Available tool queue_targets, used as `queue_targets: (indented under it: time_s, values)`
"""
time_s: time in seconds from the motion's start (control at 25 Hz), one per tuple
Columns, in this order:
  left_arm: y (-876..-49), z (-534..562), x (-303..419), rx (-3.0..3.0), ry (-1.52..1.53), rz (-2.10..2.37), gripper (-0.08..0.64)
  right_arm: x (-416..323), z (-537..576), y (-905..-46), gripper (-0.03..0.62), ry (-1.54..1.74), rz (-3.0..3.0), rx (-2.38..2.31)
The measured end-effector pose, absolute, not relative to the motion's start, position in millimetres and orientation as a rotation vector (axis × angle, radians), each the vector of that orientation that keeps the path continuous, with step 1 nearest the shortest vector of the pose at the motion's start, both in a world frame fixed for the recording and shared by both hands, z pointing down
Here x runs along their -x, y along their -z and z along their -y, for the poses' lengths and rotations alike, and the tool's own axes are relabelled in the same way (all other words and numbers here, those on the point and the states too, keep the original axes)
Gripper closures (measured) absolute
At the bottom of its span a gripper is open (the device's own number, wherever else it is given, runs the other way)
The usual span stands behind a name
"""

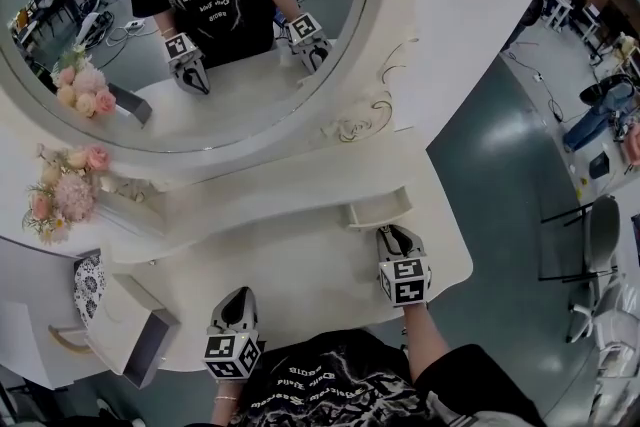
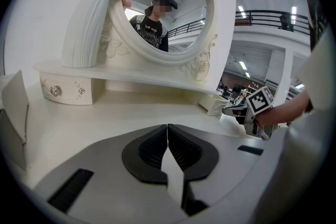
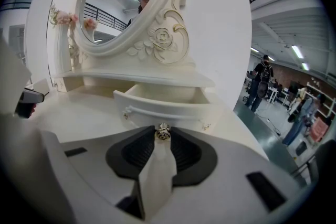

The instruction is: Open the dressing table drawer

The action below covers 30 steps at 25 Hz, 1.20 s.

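The small right drawer (image 1: 378, 210) of the white dressing table (image 1: 300, 275) stands pulled out from under the shelf, its inside bare (image 3: 163, 94). My right gripper (image 1: 395, 237) is shut on the drawer's metal knob (image 3: 162, 132), which sits pinched between the dark pads (image 3: 181, 150). From the left gripper view, that right gripper (image 2: 236, 110) reaches to the open drawer (image 2: 216, 105). My left gripper (image 1: 237, 300) hovers over the tabletop near the front edge; its jaws (image 2: 167, 131) meet with nothing between them. A second small drawer (image 2: 65, 91) on the left stays closed.
An oval mirror (image 1: 200, 15) with carved trim rises behind the shelf. A white ribbed vase (image 2: 89, 23) with pink flowers (image 1: 62, 195) stands at the left. An open white box (image 1: 130, 325) sits at the table's left front. A chair (image 1: 600, 235) stands on the floor to the right.
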<state>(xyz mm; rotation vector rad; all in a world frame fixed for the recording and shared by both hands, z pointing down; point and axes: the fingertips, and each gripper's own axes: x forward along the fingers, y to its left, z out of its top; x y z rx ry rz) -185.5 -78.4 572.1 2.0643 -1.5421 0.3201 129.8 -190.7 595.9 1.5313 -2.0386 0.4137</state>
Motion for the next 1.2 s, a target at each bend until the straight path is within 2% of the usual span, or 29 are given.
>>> queue_targets:
  time_s: [0.24, 0.4, 0.8, 1.2]
  values:
    - [-571, 79, 186, -2.069, -0.325, 1.541, 0.543, -127, 190, -595, 0.478, -0.432, 2.060, -1.519]
    - [-572, 78, 185, -2.069, -0.327, 1.538, 0.543, -125, 189, -599, 0.414, -0.477, 2.091, -1.492]
    - [-573, 78, 186, -2.066, -0.321, 1.544, 0.543, -129, 187, -589, 0.302, -0.590, 2.145, -1.615]
    - [-573, 79, 189, -2.067, -0.312, 1.552, 0.543, -123, 174, -561, 0.300, -0.531, 2.206, -1.700]
